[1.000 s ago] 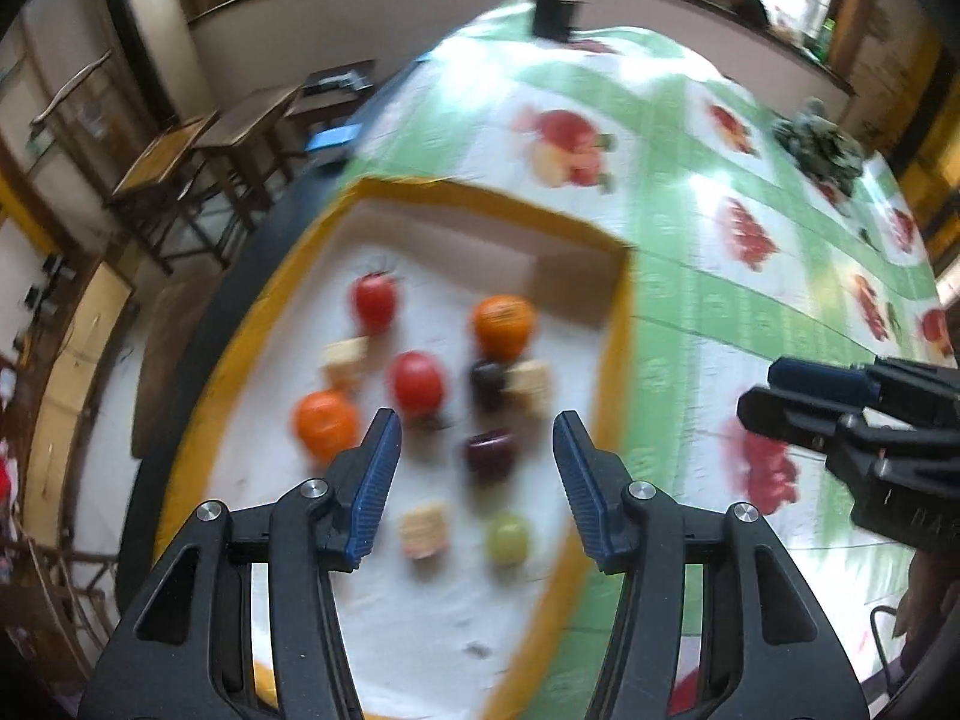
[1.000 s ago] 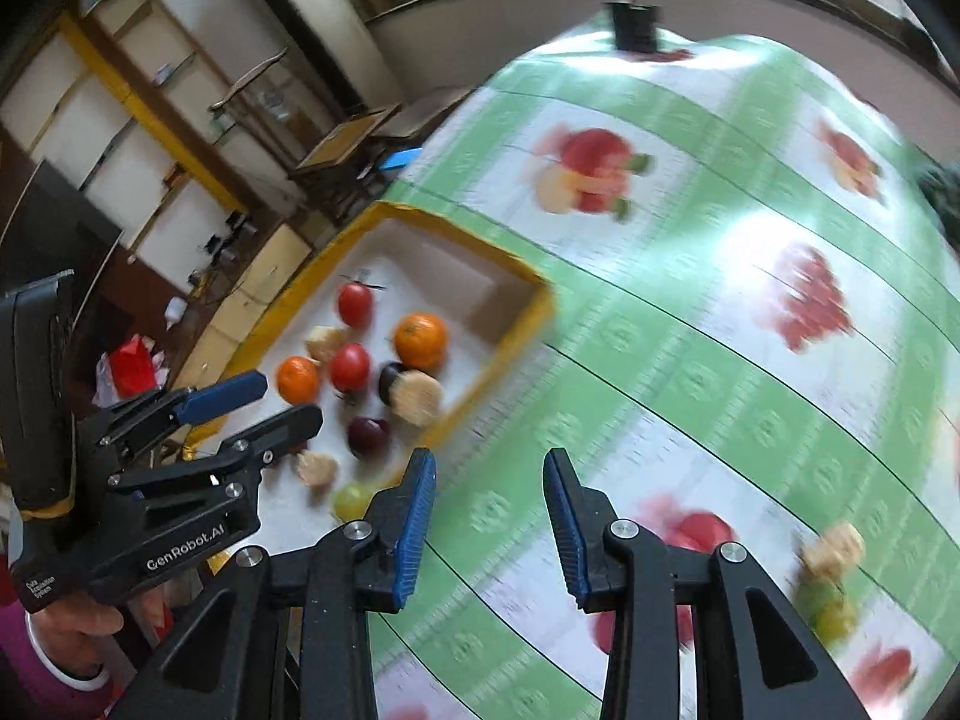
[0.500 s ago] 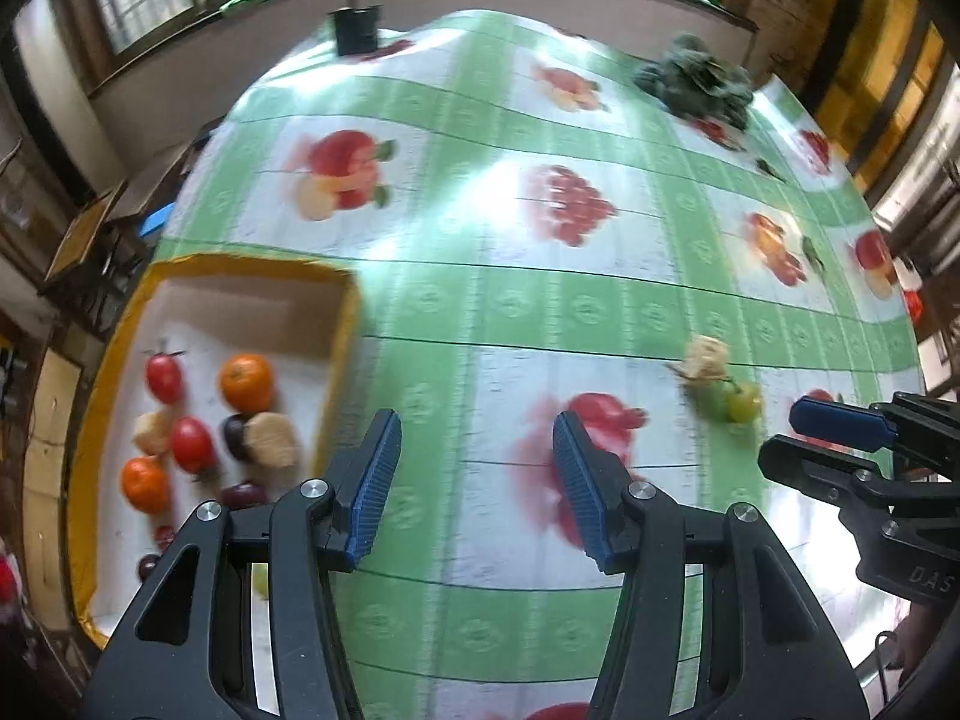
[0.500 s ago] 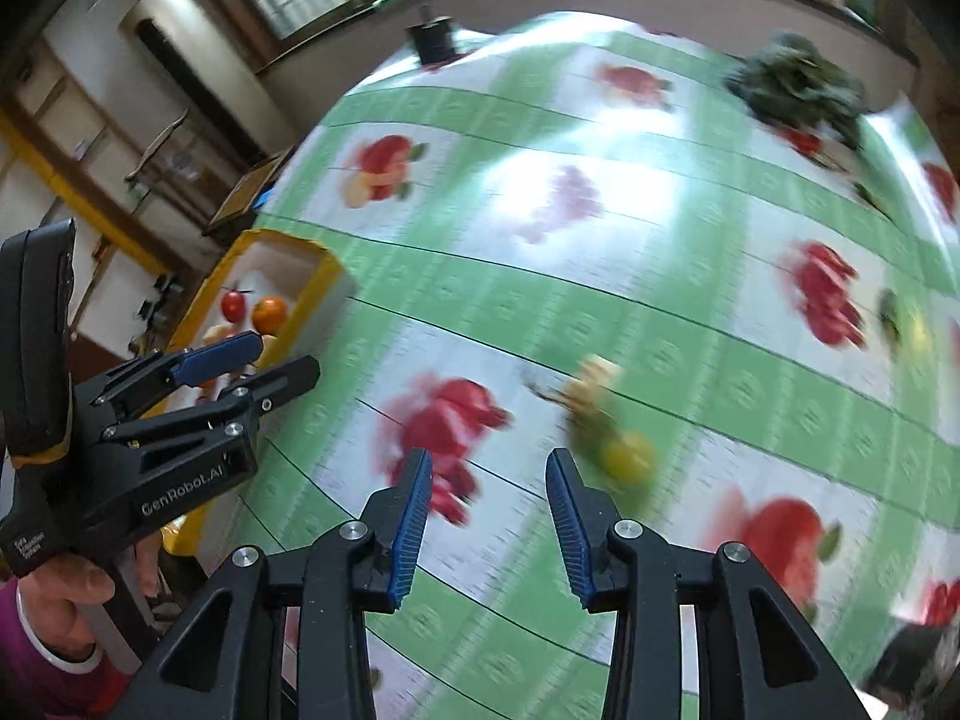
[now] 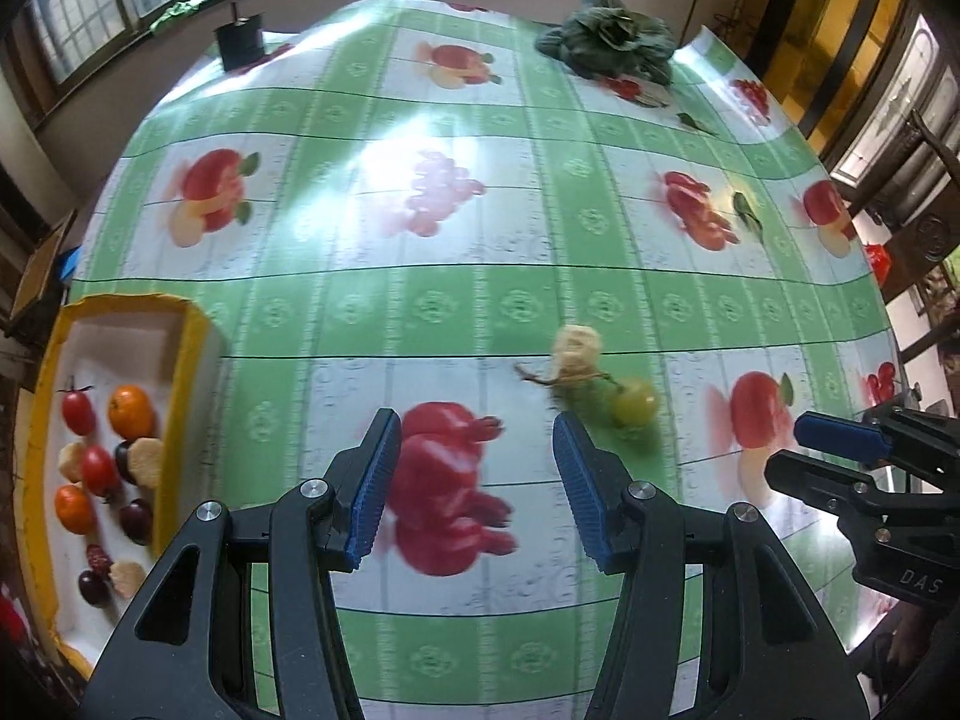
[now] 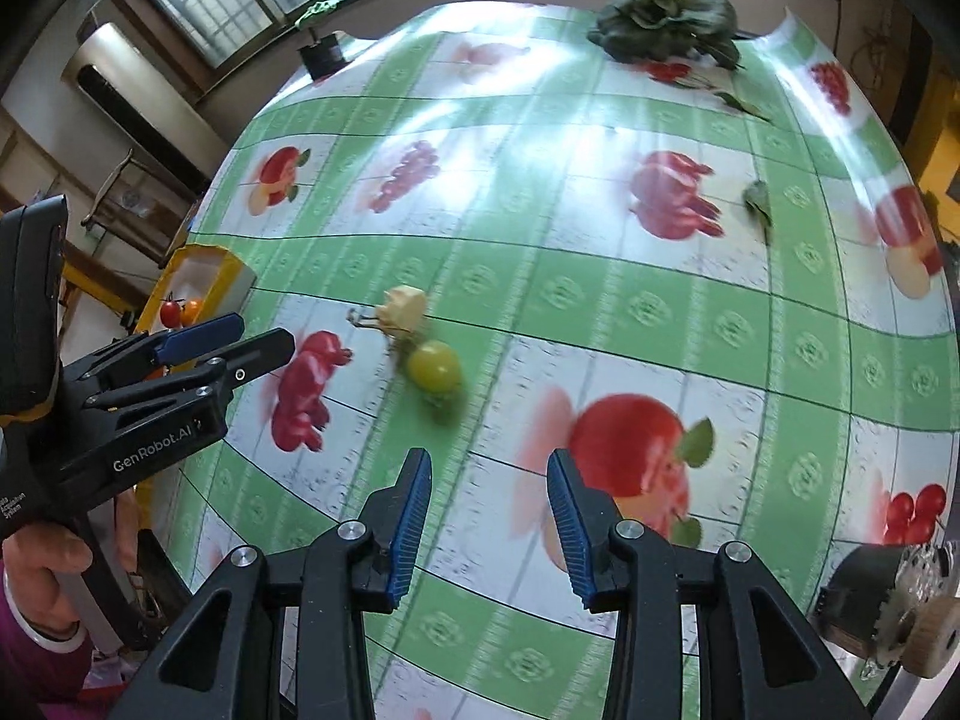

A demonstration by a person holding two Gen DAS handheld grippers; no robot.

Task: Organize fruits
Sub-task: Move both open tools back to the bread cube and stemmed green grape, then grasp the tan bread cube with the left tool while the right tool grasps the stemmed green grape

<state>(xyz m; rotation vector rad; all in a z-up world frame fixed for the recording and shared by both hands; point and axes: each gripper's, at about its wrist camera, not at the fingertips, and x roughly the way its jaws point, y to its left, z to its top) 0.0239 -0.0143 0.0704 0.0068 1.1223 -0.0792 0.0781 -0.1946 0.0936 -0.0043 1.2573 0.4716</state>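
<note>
Both the left gripper and right gripper hover wide, empty. A green grape and pale chunk lie at eleven o'clock of the right one, likely bound for the yellow tray.

grape right of tray

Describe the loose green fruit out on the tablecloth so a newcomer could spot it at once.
Start at the yellow-rimmed tray on the left of the green-checked tablecloth, then look right across the cloth, past the printed red fruit. The green grape lies there, real and round. A pale yellowish chunk lies just behind it, and the grape is the only smooth green ball nearby.
</note>
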